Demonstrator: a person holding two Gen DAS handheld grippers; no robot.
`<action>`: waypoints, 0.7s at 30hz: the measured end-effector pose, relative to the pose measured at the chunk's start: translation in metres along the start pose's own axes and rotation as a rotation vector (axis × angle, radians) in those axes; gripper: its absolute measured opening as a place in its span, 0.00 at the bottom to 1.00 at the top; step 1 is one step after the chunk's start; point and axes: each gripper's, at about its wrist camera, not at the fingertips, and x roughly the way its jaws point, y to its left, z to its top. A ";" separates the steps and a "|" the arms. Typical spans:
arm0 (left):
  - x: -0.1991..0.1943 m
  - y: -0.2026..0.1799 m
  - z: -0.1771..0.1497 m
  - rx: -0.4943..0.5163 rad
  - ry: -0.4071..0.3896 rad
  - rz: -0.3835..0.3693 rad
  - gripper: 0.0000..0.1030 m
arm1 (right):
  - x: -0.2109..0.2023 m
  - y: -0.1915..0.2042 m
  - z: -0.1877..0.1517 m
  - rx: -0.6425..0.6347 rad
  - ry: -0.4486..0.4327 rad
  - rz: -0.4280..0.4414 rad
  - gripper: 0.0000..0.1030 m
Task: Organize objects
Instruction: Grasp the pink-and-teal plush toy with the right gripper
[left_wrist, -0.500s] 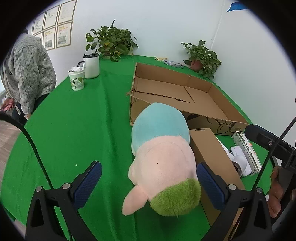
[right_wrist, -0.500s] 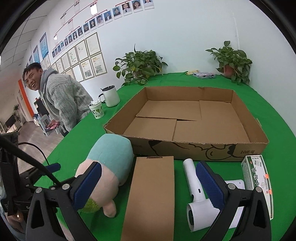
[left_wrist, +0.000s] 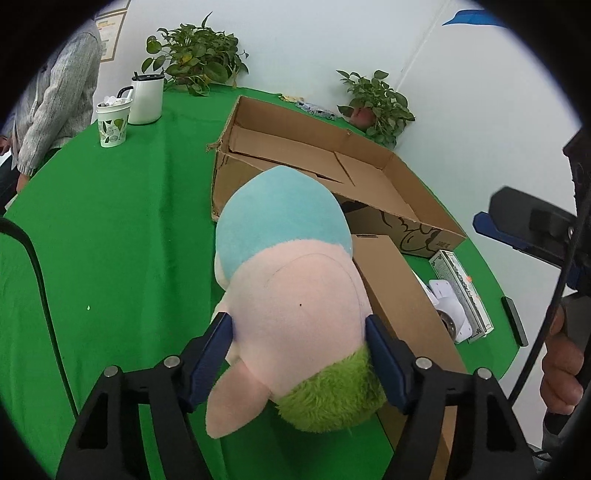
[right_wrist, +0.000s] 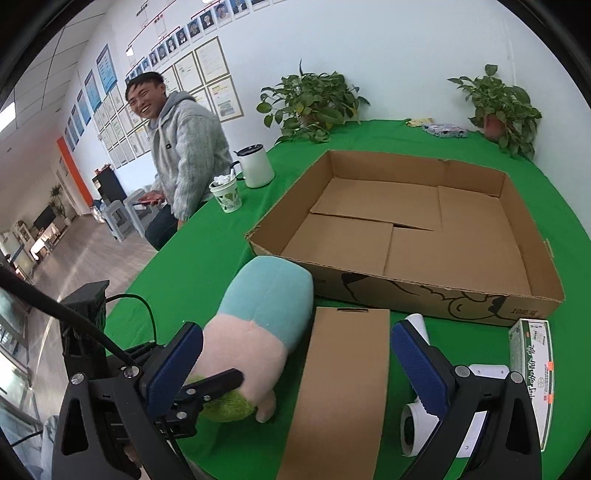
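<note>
Left wrist: plush toy (left_wrist: 291, 295), brown carton (left_wrist: 402, 310) touching, tray box (left_wrist: 369, 177) behind

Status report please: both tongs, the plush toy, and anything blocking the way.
Left tongs shut on plush toy. Right tongs open, above small carton. Toy on table, touching carton. Big box empty, way clear.

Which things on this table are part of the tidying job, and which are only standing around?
Job: plush toy, held in left hand-held gripper; big cardboard tray; small brown box; white hair dryer; green-and-white carton.

Standing around: two potted plants, white mug, paper cup.
</note>
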 end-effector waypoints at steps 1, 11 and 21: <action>-0.002 0.000 -0.001 0.002 -0.003 0.002 0.64 | 0.003 0.003 0.003 0.004 0.011 0.017 0.99; -0.029 0.005 -0.015 -0.049 0.010 0.026 0.41 | 0.047 0.020 0.014 0.115 0.155 0.163 0.99; -0.044 0.020 -0.030 -0.137 -0.013 0.040 0.49 | 0.126 0.056 0.001 0.097 0.394 0.186 0.99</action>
